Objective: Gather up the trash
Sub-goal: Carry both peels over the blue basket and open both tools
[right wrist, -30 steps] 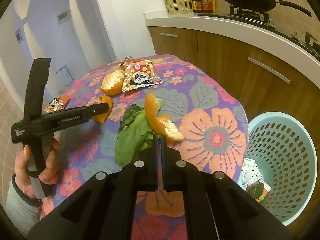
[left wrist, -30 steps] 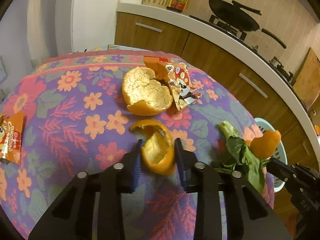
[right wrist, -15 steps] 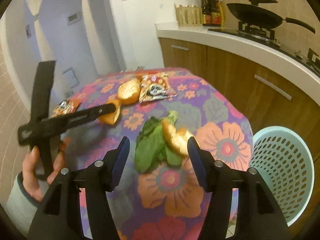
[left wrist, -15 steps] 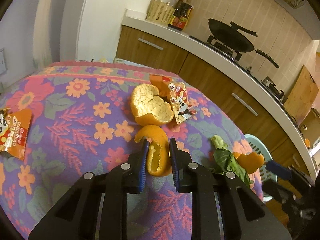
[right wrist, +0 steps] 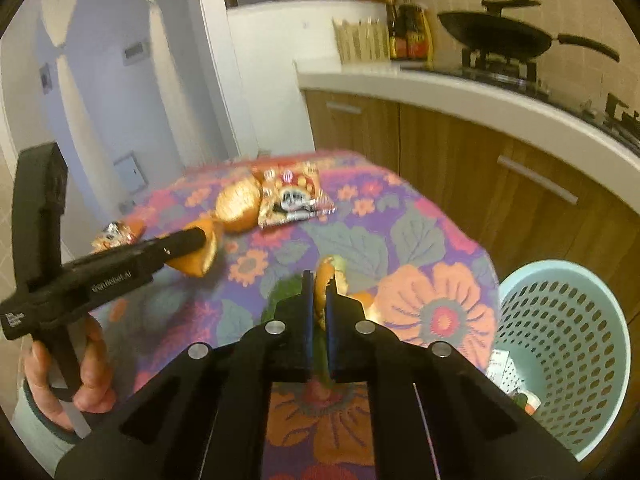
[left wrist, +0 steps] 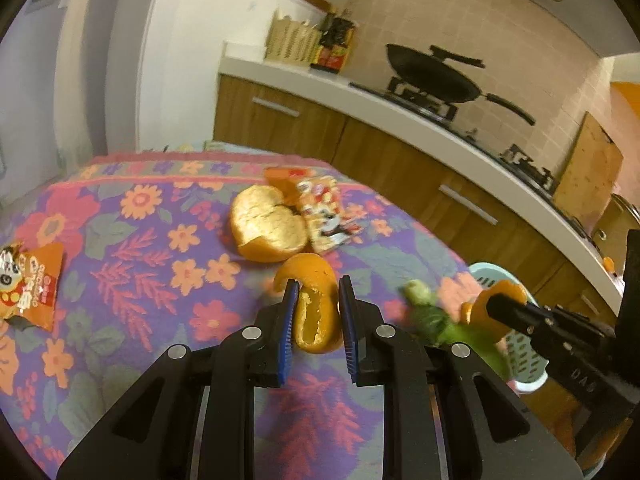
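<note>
Lower right of the right view: the pale blue perforated plastic basket (right wrist: 568,356) beside the floral-clothed counter (right wrist: 424,240). We carry both loads over its rim before releasing: left tool (left wrist: 318,312) pinching a curled orange peel (left wrist: 316,312), right tool (right wrist: 318,312) pressed together on a thin orange peel strip (right wrist: 322,288).

a home kitchen: a curved white countertop (left wrist: 400,116) runs over brown wooden cabinets with metal bar handles (right wrist: 536,186), a black wok (left wrist: 434,74) sits on a gas stove, dark sauce bottles (right wrist: 410,32) stand beside a woven basket (right wrist: 362,40), beige tiles (left wrist: 460,20) cover the wall, and a floral-clothed table (left wrist: 132,236) stands nearby.
</note>
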A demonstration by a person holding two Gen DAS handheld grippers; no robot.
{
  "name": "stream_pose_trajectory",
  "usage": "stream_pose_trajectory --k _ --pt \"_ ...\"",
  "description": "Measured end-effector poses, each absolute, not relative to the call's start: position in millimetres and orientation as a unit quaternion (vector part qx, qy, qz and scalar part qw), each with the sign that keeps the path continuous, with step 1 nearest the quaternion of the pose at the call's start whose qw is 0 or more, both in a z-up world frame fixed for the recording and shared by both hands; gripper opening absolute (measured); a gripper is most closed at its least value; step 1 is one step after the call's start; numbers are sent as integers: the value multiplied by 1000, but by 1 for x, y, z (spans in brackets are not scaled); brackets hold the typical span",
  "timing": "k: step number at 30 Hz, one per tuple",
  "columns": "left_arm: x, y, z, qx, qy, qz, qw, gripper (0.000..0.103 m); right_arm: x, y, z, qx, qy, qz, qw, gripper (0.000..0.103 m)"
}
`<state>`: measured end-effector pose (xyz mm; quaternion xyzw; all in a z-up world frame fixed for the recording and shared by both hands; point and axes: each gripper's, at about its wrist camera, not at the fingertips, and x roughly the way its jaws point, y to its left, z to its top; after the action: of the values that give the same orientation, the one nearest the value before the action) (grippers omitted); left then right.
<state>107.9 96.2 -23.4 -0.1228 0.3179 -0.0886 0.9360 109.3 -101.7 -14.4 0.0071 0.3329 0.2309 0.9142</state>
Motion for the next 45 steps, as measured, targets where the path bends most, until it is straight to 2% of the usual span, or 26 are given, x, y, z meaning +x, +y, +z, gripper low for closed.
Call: stream_pose_trajectory --k 9,19,29,38,45 --pt "95 59 -2 -105 304 -119 939 19 99 -139 -1 41 313 228 921 3" --pt "103 -40 18 -73 308 -210 925 19 96 -222 -12 83 320 159 930 3" --pt "138 -142 -9 -36 377 -256 889 19 112 -311 -44 148 362 67 918 3" --pt "166 -180 -47 -37 429 -270 861 19 129 -352 -83 193 412 40 890 3" --pt "172 -190 -56 -27 439 -274 856 21 127 -360 -88 201 415 39 886 3"
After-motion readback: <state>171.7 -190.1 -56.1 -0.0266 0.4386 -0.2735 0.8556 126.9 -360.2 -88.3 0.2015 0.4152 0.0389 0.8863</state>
